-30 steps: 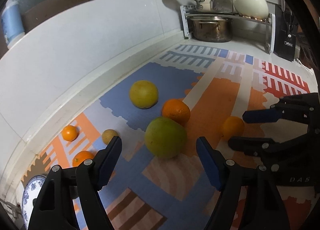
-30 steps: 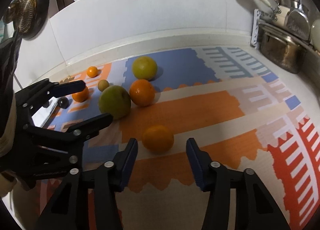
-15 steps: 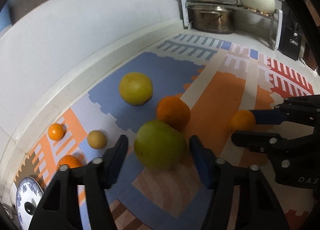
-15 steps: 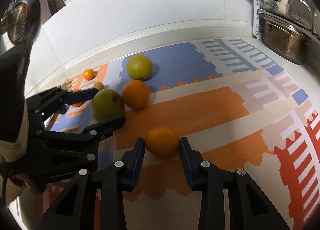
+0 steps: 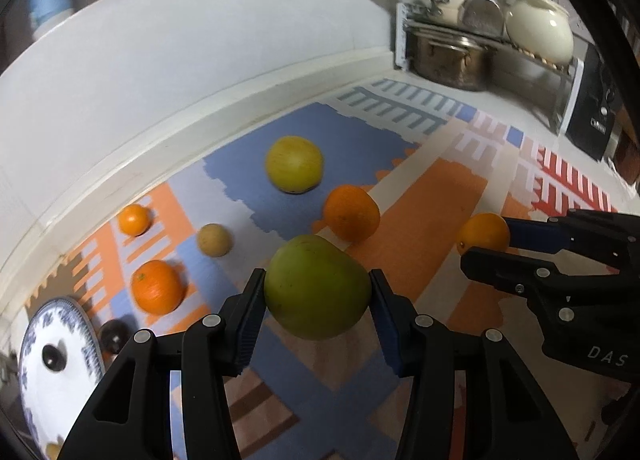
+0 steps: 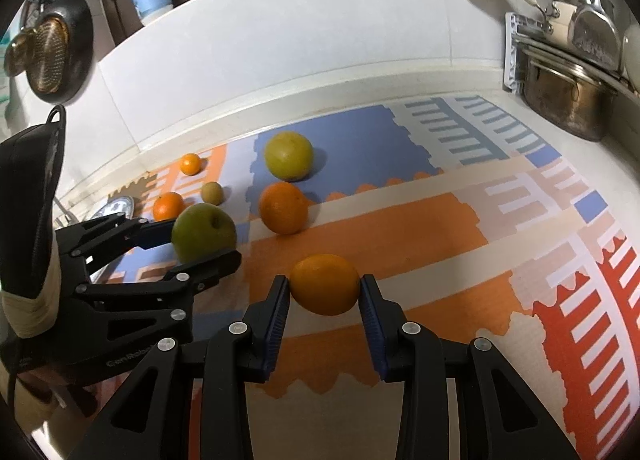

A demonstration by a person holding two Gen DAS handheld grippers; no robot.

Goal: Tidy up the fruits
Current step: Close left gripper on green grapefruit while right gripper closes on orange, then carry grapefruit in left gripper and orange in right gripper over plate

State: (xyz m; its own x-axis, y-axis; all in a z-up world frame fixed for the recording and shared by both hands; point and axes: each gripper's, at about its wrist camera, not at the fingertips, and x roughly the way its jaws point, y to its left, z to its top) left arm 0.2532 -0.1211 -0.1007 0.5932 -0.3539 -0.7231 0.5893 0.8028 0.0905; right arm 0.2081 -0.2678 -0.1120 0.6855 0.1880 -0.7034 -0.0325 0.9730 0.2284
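Observation:
My left gripper (image 5: 317,278) is shut on a large green fruit (image 5: 316,300), both blue pads pressed to its sides. To its right, my right gripper (image 5: 486,242) is shut on a small orange (image 5: 482,232). The right wrist view shows that orange (image 6: 325,292) pinched between the pads of the right gripper (image 6: 325,283), and the left gripper (image 6: 202,242) holding the green fruit (image 6: 202,230) at the left. Loose on the patterned mat (image 5: 420,212) lie a yellow fruit (image 5: 294,164), a big orange (image 5: 351,213), a tan fruit (image 5: 215,240) and two more oranges (image 5: 157,287).
A blue-and-white plate (image 5: 56,314) with a dark round fruit on it sits at the near left, another dark fruit (image 5: 113,336) beside it. A white ledge and wall run behind the mat. A pot rack (image 5: 452,60), teapot (image 5: 538,30) and black appliance (image 5: 596,120) fill the back right corner.
The left gripper moved forward around the green fruit and shut on it. The right gripper shut on the small orange. The other fruits have not moved.

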